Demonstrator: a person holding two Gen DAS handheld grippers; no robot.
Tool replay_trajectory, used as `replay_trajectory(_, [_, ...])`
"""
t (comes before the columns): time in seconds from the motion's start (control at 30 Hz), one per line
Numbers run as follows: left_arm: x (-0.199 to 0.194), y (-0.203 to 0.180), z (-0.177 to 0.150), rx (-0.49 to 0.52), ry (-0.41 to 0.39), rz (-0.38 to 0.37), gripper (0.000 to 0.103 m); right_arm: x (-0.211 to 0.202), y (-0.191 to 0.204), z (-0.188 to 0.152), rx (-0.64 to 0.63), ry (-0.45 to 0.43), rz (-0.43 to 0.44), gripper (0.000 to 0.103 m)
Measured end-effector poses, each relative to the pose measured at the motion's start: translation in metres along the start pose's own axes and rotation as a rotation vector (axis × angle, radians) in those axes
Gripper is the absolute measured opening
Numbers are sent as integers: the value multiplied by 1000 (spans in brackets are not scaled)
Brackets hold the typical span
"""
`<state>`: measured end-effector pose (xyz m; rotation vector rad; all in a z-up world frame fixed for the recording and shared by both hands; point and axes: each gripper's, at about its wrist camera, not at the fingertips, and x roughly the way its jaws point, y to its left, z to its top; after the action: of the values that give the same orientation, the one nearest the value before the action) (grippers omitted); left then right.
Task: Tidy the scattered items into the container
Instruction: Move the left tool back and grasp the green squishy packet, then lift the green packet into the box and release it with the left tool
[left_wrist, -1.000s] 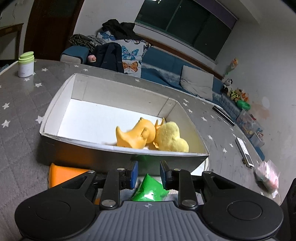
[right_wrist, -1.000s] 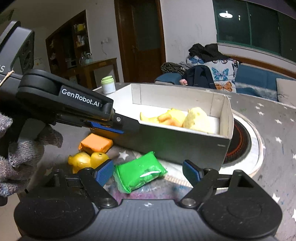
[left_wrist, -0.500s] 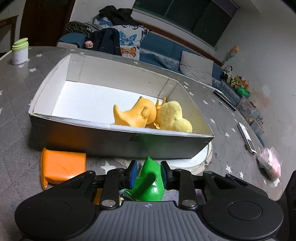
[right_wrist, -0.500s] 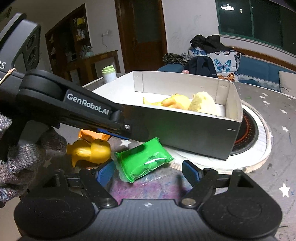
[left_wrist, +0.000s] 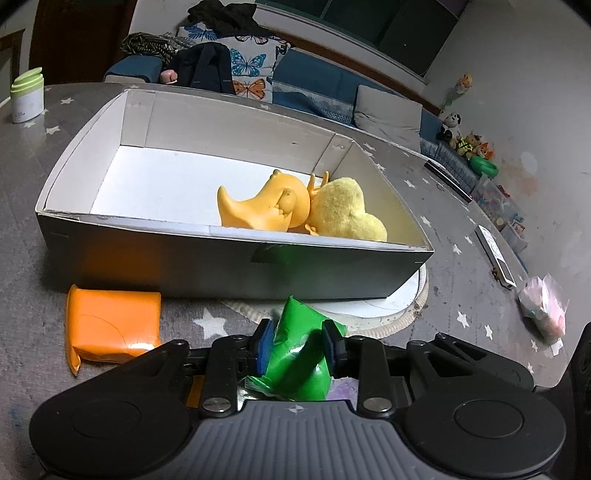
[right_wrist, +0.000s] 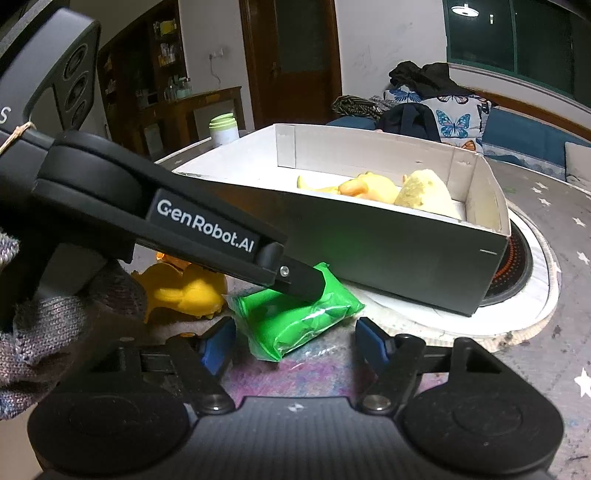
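Observation:
A white-lined grey box (left_wrist: 229, 266) stands on the starry table and holds an orange duck (left_wrist: 266, 206) and a yellow plush chick (left_wrist: 343, 210). My left gripper (left_wrist: 299, 345) is shut on a green packet (left_wrist: 299, 354) just in front of the box's near wall. In the right wrist view the packet (right_wrist: 299, 317) rests on the table with the left gripper's fingers (right_wrist: 303, 282) on it. My right gripper (right_wrist: 293, 345) is open and empty just behind the packet. An orange packet (left_wrist: 110, 325) and a yellow duck (right_wrist: 184, 291) lie on the table beside the box.
A white jar with a green lid (left_wrist: 26, 96) stands at the table's far left. A pink-white bag (left_wrist: 543, 312) and a remote (left_wrist: 495, 254) lie at the right. A round white mat (right_wrist: 532, 280) sits under the box. A sofa with cushions is behind the table.
My left gripper came down over the green packet and closed on it. The right gripper moved slightly closer to the packet and stayed open.

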<state>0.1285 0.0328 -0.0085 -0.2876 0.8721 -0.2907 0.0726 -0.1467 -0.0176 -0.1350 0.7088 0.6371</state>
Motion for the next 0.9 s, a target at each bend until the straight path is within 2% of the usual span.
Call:
replay_trajectory(0.1, [1, 2, 0, -12, 7, -4, 33, 1, 0, 1, -9, 0, -9, 68])
replay_trajectory(0.5, [0, 7, 4, -73, 35, -23, 33, 1, 2, 3, -29, 4, -13, 63])
replay_trajectory(0.73, [3, 7, 6, -56, 19, -12, 35, 0, -1, 4, -25, 9, -12, 63])
replay_trajectory(0.9, [7, 4, 7, -53, 44, -27, 33, 1, 0, 3, -31, 5, -15, 62])
